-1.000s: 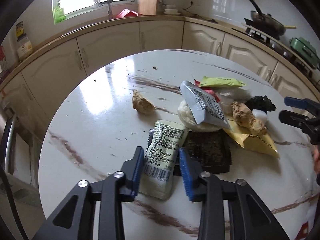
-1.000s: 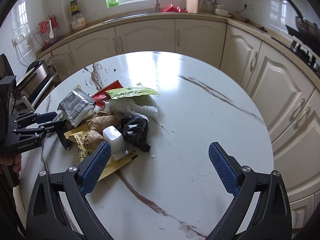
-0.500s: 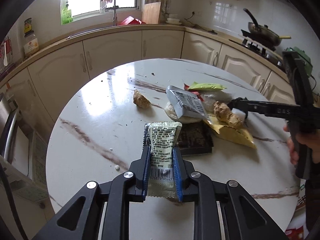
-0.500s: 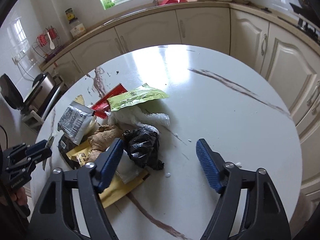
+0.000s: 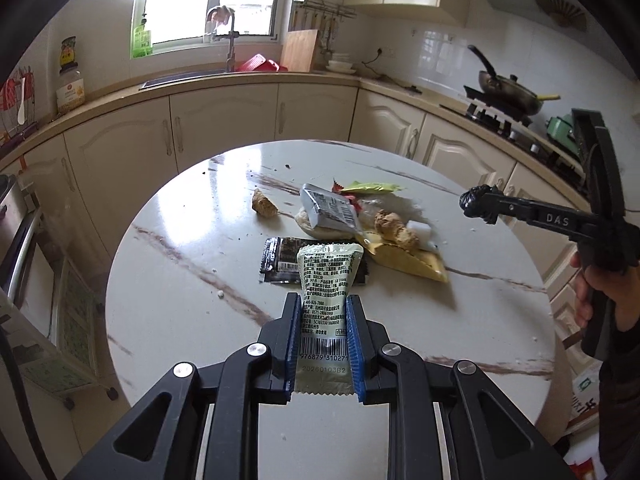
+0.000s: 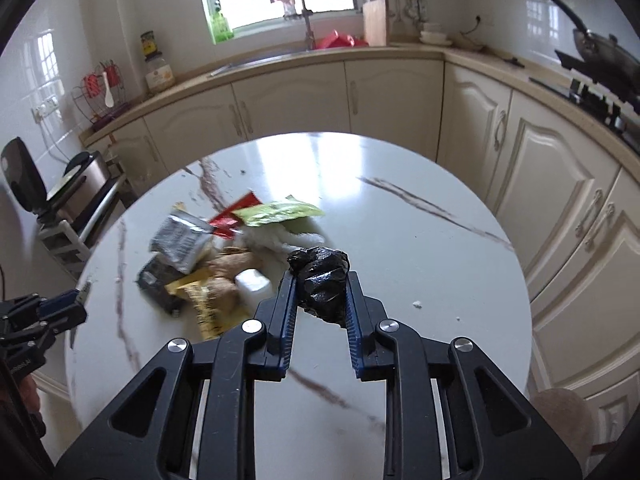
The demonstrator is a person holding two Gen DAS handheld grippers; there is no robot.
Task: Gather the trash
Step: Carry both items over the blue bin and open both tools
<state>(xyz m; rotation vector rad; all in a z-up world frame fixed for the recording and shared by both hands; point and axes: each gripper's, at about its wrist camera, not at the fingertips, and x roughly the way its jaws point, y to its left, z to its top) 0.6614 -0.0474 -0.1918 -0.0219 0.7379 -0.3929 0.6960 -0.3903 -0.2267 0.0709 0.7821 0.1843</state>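
My left gripper (image 5: 322, 304) is shut on a pale green printed packet (image 5: 326, 300) and holds it above the round marble table (image 5: 180, 300). My right gripper (image 6: 320, 280) is shut on a crumpled black plastic bag (image 6: 322, 284), lifted off the table; it also shows in the left wrist view (image 5: 480, 202). A trash pile stays on the table: a dark wrapper (image 5: 278, 260), a silver packet (image 5: 330, 210), a yellow packet (image 5: 412, 262), ginger (image 5: 394, 226), a white block (image 5: 418, 228), a green wrapper (image 5: 370, 188) and a brown lump (image 5: 263, 205).
Cream cabinets and a counter with a sink (image 5: 192, 76) curve behind the table. A stove with a pan (image 5: 506, 94) is at the right. An appliance on a rack (image 6: 80, 184) stands left of the table.
My left gripper closed on the green packet and lifted it back from the pile. My right gripper closed on the black bag and raised it off the table.
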